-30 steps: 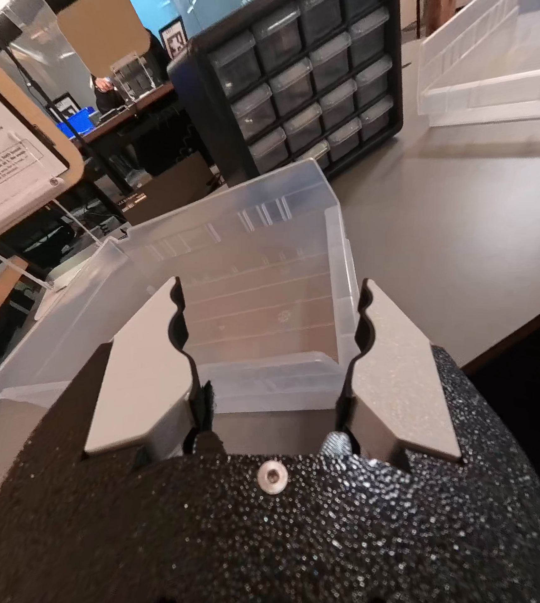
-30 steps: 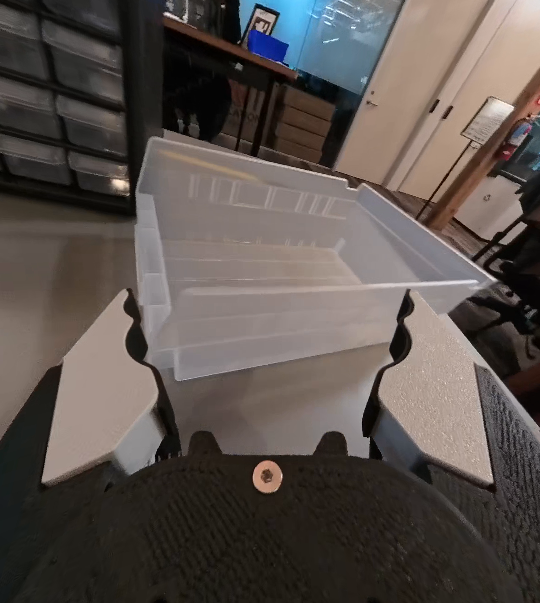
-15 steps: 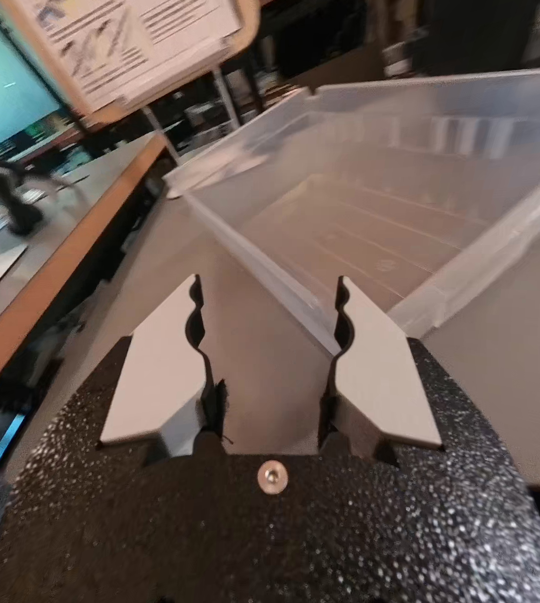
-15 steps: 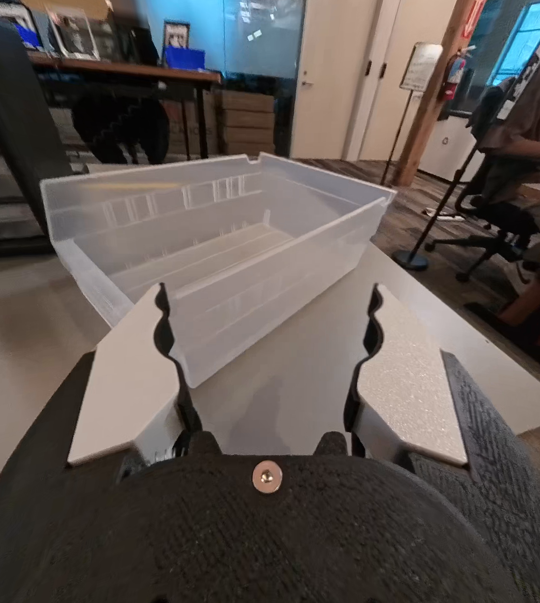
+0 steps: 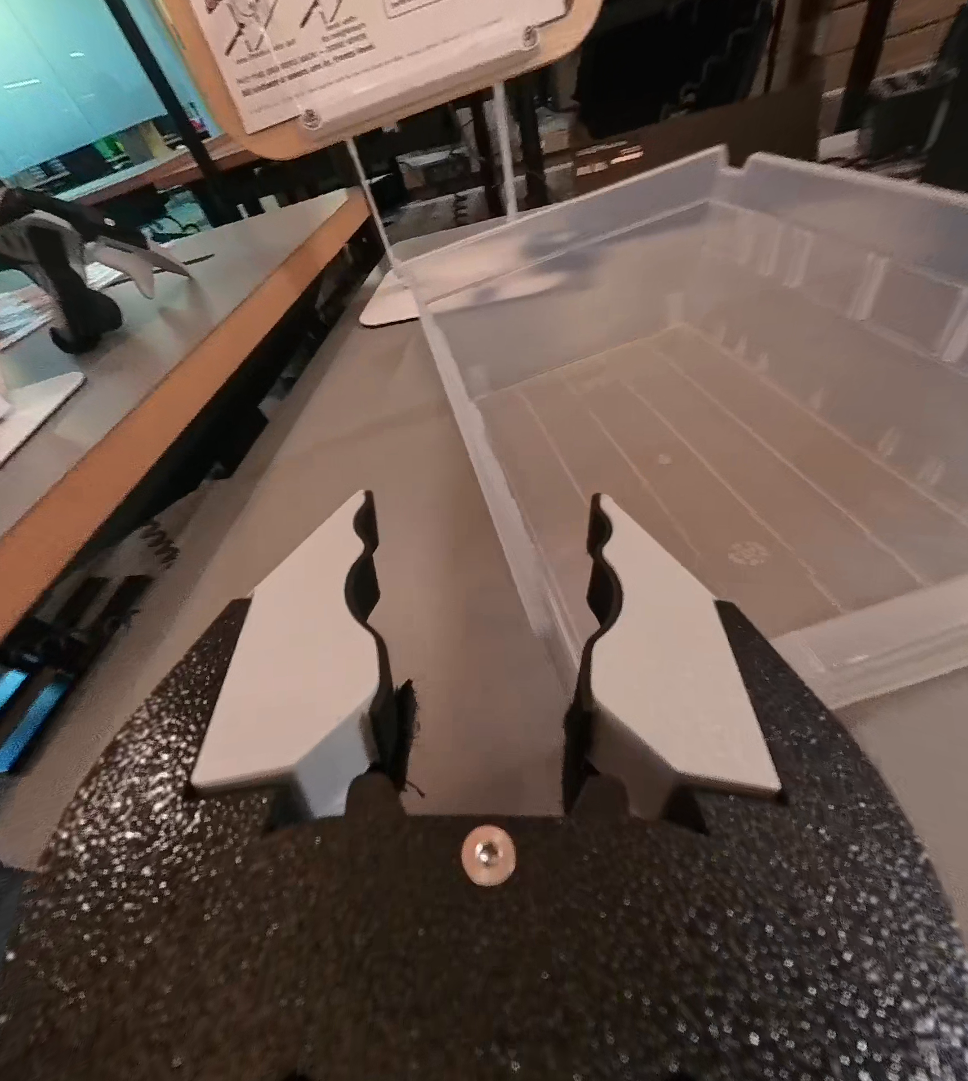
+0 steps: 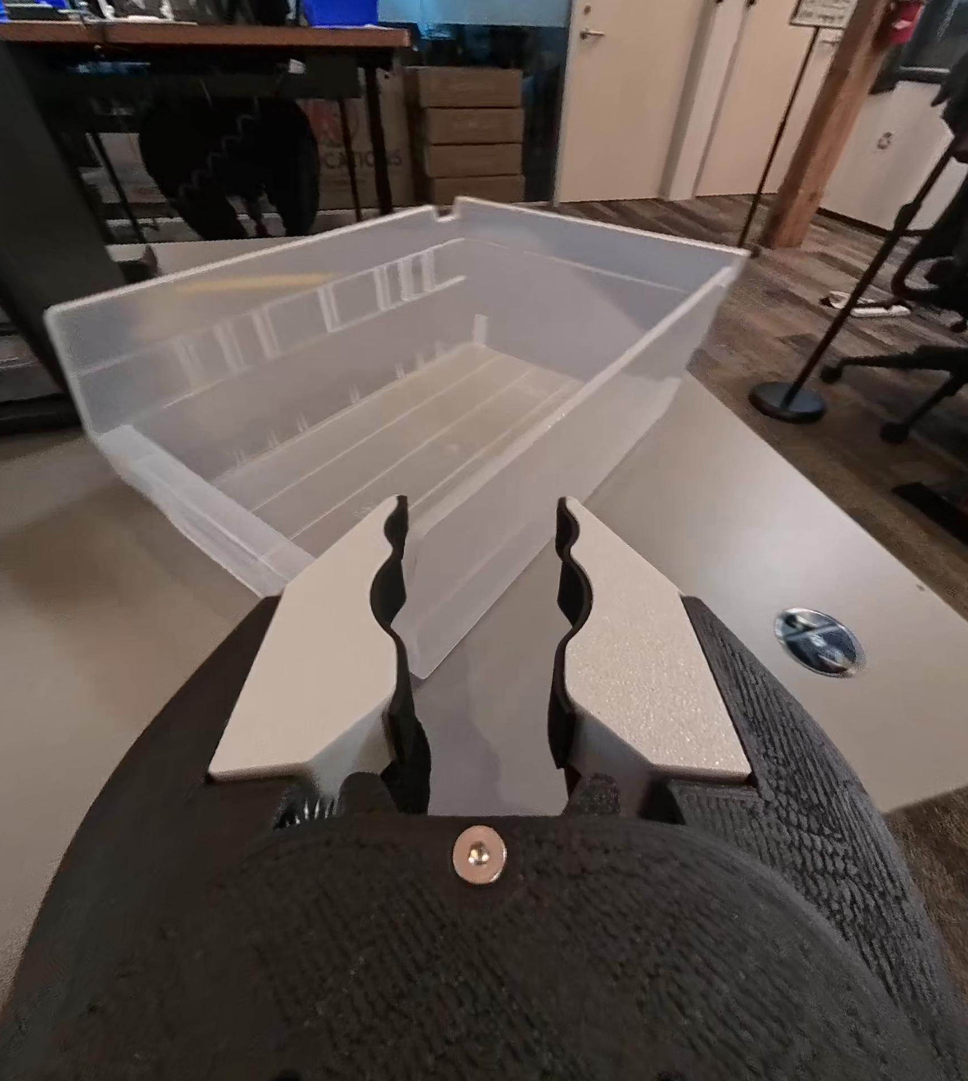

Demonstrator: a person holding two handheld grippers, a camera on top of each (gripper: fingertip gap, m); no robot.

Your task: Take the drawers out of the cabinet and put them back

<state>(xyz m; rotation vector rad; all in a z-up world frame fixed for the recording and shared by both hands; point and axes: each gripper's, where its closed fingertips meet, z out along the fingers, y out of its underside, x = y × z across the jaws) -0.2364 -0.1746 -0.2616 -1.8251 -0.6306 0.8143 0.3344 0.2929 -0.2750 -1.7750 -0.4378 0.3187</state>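
Straddling drawer [image 6: 352, 409] wall, right claw [image 6: 481, 509] parted

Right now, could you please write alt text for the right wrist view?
The open right tongs straddle the near side wall of an empty clear plastic drawer on a grey table. An office chair stands beyond.

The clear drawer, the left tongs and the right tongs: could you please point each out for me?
clear drawer [image 6: 399, 409], right wrist view, on its ribbed floor.
left tongs [image 5: 481, 503], left wrist view, between the tips.
right tongs [image 6: 481, 506], right wrist view, between the tips.
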